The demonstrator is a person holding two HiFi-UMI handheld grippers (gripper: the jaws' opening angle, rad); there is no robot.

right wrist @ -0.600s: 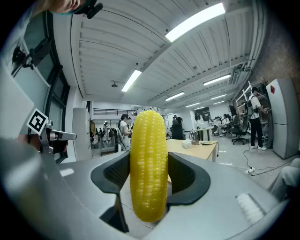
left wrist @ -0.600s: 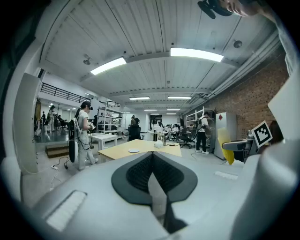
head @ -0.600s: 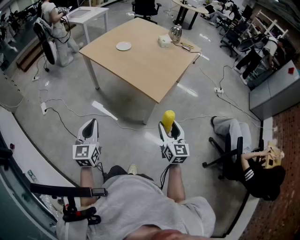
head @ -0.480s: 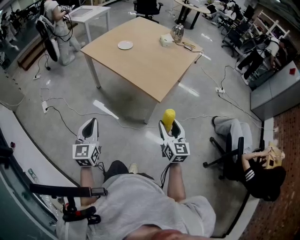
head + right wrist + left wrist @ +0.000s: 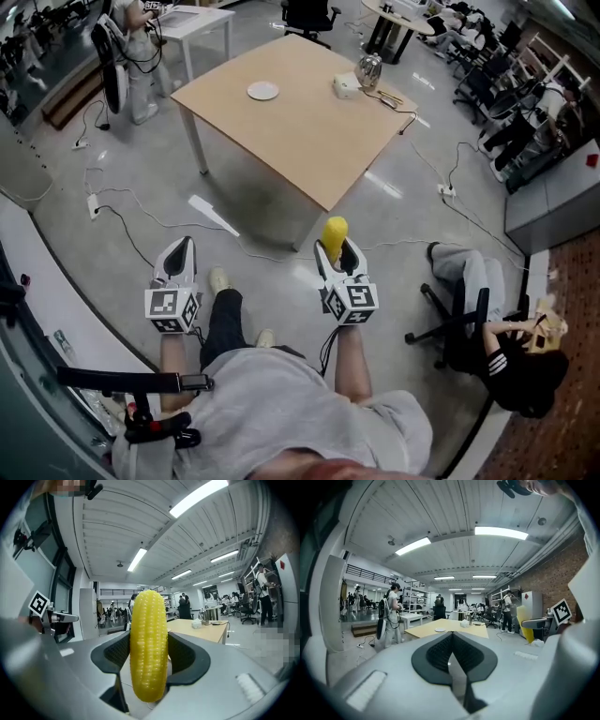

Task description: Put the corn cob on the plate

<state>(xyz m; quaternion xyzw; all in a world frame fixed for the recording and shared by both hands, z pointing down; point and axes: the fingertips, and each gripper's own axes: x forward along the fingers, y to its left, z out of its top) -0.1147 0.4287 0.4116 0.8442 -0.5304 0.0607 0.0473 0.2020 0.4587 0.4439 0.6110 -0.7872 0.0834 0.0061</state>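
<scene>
Corn cob (image 5: 335, 231) clamped in the right gripper (image 5: 336, 251), lower centre.
Left gripper (image 5: 181, 253) clenched shut and empty, lower left; plate (image 5: 263, 91) on table (image 5: 309, 131), upper centre.

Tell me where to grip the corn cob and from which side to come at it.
Grip the corn cob at mid-length, with the pads on opposite sides of its round girth, coming in square to its long axis. The right gripper holds it that way now, both ends sticking out past the pads. The even middle likely seats steadier than the tapered tip.
</scene>
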